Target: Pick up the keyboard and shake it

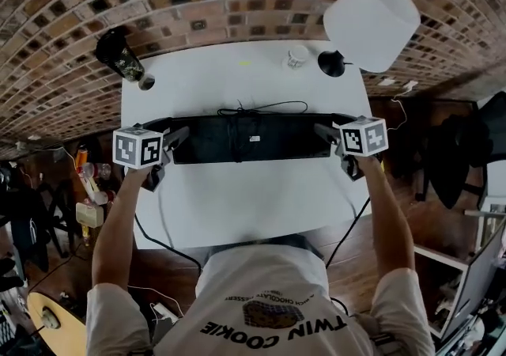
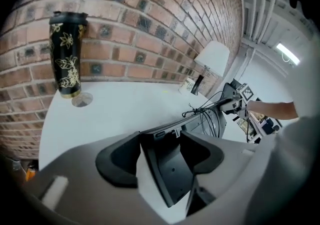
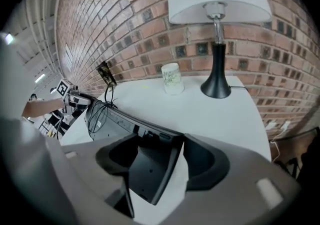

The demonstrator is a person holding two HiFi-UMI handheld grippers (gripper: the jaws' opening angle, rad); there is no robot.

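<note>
A black keyboard is held across the middle of the white table, its underside with a small white label facing up. Its cable is bunched at the far edge. My left gripper is shut on the keyboard's left end, and in the left gripper view that end sits wedged between the two black pads. My right gripper is shut on the right end. The right gripper view shows that end clamped in the gripper, with the keyboard tilted and off the tabletop.
A black tumbler with gold flowers stands at the back left beside a small round disc. A white-shaded lamp and a small cup stand at the back right against the brick wall.
</note>
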